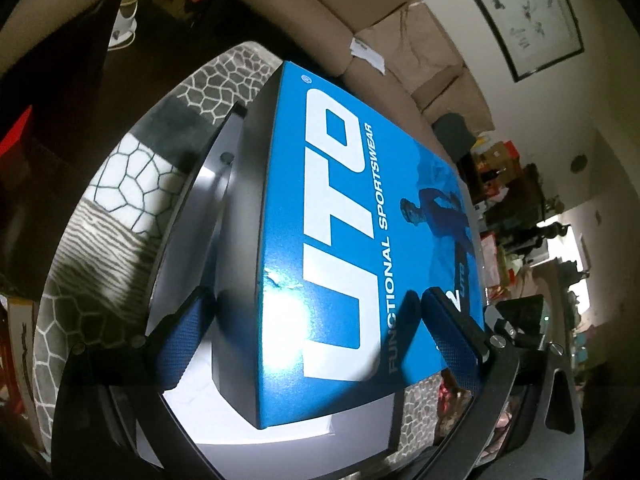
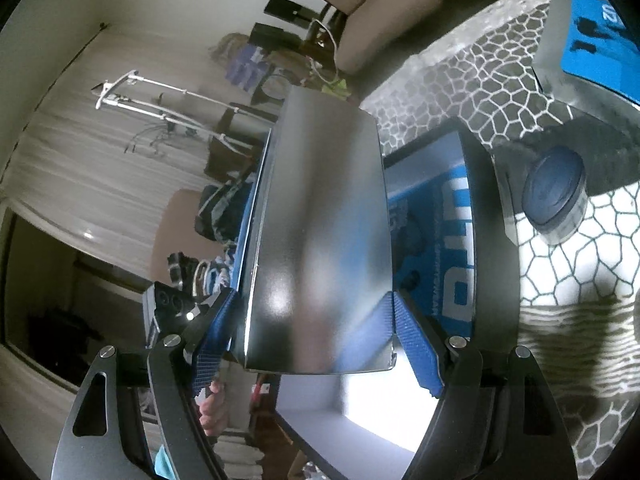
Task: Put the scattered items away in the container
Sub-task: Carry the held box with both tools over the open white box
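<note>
Both of my claws are clamped on the same blue box [image 1: 340, 248], one at each end, holding it up off the patterned rug [image 1: 132, 184]. My left gripper [image 1: 308, 340] has its blue textured fingers [image 1: 180, 344] spread wide across the box, one pad against the grey side wall and the other lying on the printed face by the white "UTO FUNCTIONAL SPORTSWEAR" lettering. My right gripper [image 2: 312, 340] grasps the box by its glossy dark-grey end panel [image 2: 320, 248], with a blue pad [image 2: 416, 348] pressed to each edge of that panel. Below the held box, in both wrist views, sits the open grey container [image 2: 488, 208], its dark rim framing a pale floor and, seen from the right wrist, blue packaging with white letters lying inside. Just beside the container on the rug stands a small round jar with a dark-blue lid [image 2: 556, 196]. Farther off, near the rug's edge, rests a second blue-and-grey box [image 2: 592, 48]. A beige sofa [image 1: 400, 32] lies beyond the rug.
</note>
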A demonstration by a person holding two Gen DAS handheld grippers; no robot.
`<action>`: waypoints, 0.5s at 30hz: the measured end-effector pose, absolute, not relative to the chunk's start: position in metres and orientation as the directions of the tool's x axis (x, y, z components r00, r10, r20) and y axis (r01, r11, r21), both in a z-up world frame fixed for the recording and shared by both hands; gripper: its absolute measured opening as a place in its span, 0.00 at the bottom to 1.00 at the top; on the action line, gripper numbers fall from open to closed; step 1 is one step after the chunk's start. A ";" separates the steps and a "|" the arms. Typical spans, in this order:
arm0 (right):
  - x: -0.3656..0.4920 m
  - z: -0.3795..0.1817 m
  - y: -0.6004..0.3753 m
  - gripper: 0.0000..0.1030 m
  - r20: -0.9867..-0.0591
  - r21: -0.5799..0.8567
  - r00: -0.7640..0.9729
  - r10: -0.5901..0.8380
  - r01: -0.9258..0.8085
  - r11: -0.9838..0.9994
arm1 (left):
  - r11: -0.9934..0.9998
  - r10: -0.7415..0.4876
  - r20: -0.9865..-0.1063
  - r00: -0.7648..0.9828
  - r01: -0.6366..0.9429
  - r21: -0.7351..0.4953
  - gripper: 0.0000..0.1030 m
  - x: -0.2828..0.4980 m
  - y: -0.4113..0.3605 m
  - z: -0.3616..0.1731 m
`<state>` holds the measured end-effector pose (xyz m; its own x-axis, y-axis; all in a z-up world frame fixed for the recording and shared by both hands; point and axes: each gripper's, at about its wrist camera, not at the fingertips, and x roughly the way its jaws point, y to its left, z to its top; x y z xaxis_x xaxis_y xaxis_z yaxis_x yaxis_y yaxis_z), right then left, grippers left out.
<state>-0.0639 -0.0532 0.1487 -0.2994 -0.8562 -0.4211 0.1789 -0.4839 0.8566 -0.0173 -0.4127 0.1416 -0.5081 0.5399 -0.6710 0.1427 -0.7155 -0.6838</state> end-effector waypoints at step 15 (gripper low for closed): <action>-0.074 0.119 -0.051 0.77 -0.463 0.856 -0.291 -0.837 0.099 -0.508 | -0.728 0.535 -0.712 -0.455 0.181 -0.662 0.99 -0.036 -0.408 0.106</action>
